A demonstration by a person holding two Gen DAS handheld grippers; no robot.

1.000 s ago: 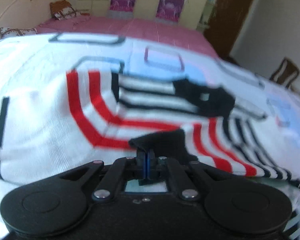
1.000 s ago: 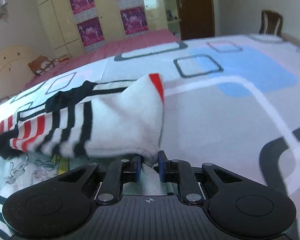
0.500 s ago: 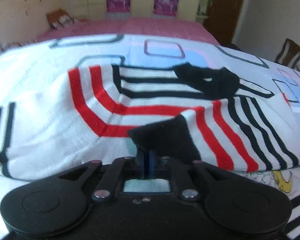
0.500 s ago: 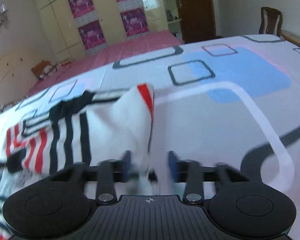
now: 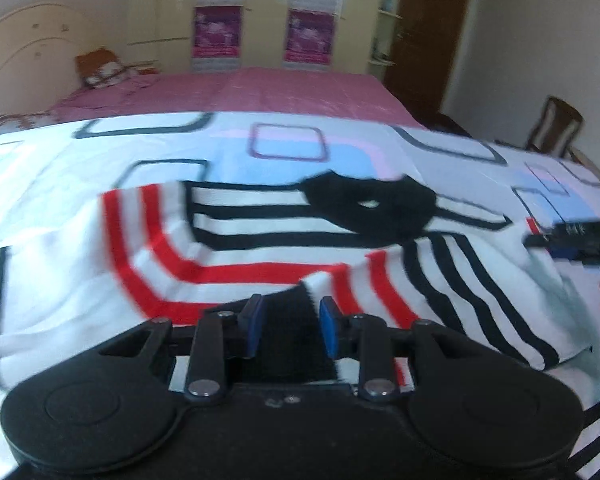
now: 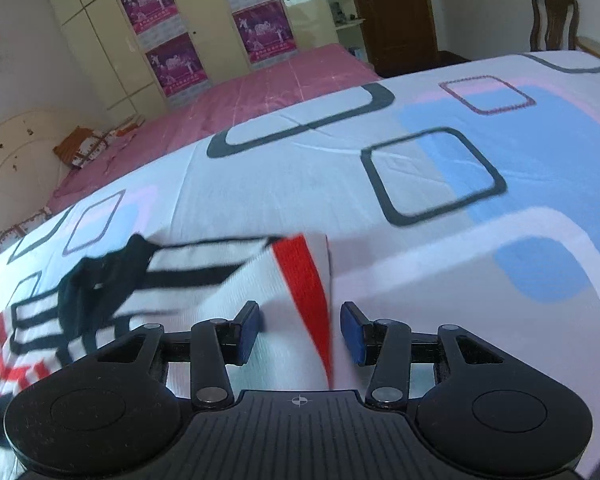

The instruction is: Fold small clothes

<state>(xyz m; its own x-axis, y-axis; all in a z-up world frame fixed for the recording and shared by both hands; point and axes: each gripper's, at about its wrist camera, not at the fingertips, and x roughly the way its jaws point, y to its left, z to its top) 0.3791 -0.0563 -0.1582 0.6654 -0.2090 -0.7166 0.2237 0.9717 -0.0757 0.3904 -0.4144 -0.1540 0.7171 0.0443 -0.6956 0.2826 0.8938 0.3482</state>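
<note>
A striped sweater [image 5: 284, 256], white with red and black bands and a black collar [image 5: 374, 204], lies spread across the middle of the left wrist view on a bed [image 5: 140, 144] covered in a sheet of white, blue and pink with dark rounded squares. At the lower centre of that view the left tongs [image 5: 288, 326] have just been opening; their blue pads stand apart with a black cuff [image 5: 290, 320] between them, not pressed. In the right wrist view the sweater [image 6: 228, 300] fills the lower left, and a corner with a red band [image 6: 304, 280] runs down between the right tongs [image 6: 300, 330], which stand parted and clear of the cloth on both sides. The right tongs also show blurred at the right edge of the left wrist view [image 5: 572, 240]. A wardrobe with purple posters [image 6: 168, 60] stands at the upper left, a chair [image 6: 554, 20] at the upper right.
</note>
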